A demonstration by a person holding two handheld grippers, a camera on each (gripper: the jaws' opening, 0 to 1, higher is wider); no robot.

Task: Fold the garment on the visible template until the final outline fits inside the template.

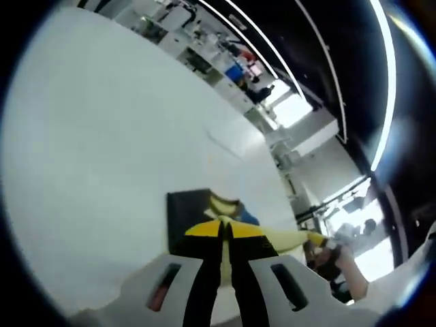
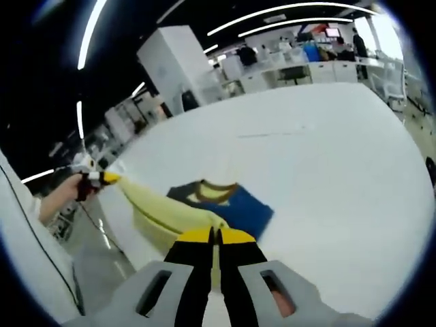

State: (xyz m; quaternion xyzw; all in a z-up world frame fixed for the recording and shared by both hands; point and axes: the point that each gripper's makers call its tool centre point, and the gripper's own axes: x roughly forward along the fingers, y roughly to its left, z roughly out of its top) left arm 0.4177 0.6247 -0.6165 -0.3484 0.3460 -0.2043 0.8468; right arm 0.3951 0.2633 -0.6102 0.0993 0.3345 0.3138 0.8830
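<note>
A pale yellow garment (image 2: 160, 208) is stretched in the air between my two grippers. My right gripper (image 2: 216, 235) is shut on one end of it. The left gripper (image 2: 95, 178), held by a hand, grips the far end at the left. In the left gripper view my left gripper (image 1: 225, 228) is shut on the yellow fabric (image 1: 283, 236), which runs right to the right gripper (image 1: 320, 242). Below lies the dark blue template (image 2: 248, 210) (image 1: 185, 212) on the white table (image 2: 327, 150). A part of the garment with a brown-edged neckline (image 2: 214, 191) rests on it.
The white table (image 1: 102, 150) spreads wide around the template. Its near edge drops to a grey floor (image 2: 95, 272). Desks, shelves and people (image 2: 327, 48) stand at the far end of the room. A white sleeve (image 2: 27, 231) is at the left.
</note>
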